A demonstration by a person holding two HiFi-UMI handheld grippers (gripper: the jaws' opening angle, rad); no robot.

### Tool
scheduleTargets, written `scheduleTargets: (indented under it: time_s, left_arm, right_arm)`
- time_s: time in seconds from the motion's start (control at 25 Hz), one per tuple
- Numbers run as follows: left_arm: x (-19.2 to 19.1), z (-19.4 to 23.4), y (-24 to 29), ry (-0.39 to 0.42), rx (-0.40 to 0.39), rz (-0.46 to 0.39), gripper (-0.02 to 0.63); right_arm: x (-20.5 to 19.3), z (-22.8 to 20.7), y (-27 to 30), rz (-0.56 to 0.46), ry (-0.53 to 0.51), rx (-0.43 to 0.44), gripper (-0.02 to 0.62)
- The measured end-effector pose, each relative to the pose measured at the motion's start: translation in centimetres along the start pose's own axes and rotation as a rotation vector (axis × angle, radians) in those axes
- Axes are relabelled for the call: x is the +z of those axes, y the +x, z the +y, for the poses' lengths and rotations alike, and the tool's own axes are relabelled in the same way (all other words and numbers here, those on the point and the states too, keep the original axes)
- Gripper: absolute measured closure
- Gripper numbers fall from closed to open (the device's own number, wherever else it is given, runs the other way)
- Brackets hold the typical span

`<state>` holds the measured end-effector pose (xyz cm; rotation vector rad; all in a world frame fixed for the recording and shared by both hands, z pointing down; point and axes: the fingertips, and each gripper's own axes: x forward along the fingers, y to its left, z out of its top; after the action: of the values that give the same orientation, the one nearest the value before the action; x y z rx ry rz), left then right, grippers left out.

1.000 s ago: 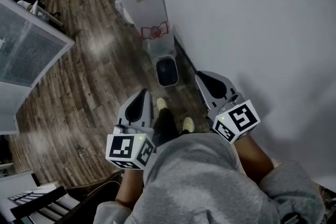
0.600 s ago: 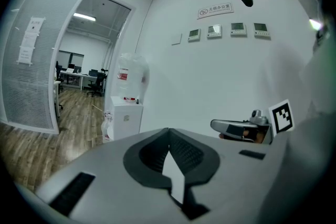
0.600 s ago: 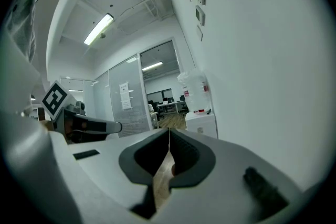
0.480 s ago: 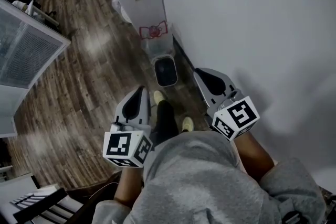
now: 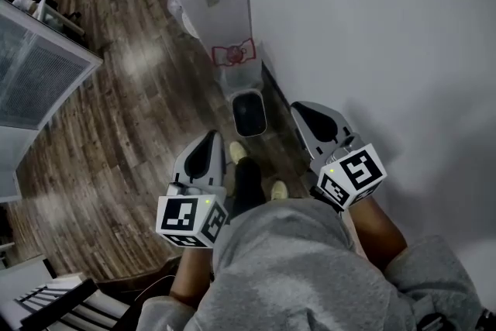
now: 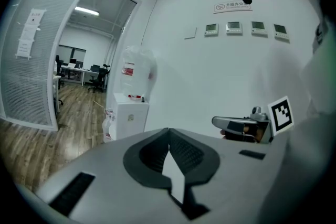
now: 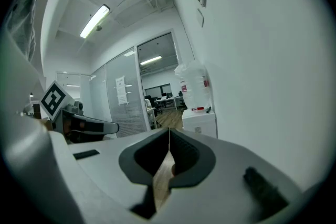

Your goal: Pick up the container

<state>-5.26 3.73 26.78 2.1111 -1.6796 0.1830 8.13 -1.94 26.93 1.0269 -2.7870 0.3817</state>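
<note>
Closest in, below the person's grey sweatshirt [image 5: 294, 267], the left gripper [image 5: 210, 138] and the right gripper [image 5: 297, 109] are both held out in front. Each has its jaws pressed together at the tips, with nothing between them. The task looks barely begun, since nothing has been picked up or touched. Just past the person's pale shoes [image 5: 237, 153], the small grey rectangular bin with a dark inside [image 5: 249, 93] stands on the dark wooden plank floor [image 5: 132, 136]. It sits close against the foot of the plain white wall [image 5: 372, 35] and is probably the container meant, well apart from both grippers. What is left is reaching it, opening the jaws and gripping its rim. Beyond it a paler bin-like thing with a red print [image 5: 232, 54] stands beside the white box-shaped water dispenser [image 5: 213, 0]. The wall closes off the right side, while the floor lies open to the left as far as the grey-framed glass partition [image 5: 39, 66].
</note>
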Motion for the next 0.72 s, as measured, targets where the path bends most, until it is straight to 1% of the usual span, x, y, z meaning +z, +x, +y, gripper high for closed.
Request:
scheduleTargets:
  time_s: [0.2, 0.52, 0.72]
  left_arm:
    - [1.0, 3.2, 2.5, -0.019, -0.003, 0.016, 0.592]
    - [3.5, 7.1, 6.9, 0.001, -0.032, 0.032, 0.592]
    - [4.2, 8.9, 8.3, -0.004, -0.042, 0.041, 0.592]
  right_arm:
    - [0.9, -1.0, 3.8, 0.019, -0.007, -0.007, 0.571]
    - [2.1, -3.0, 8.9, 0.034, -0.011, -0.032, 0.571]
    - [2.6, -3.1, 11.1, 0.055, -0.005, -0.042, 0.571]
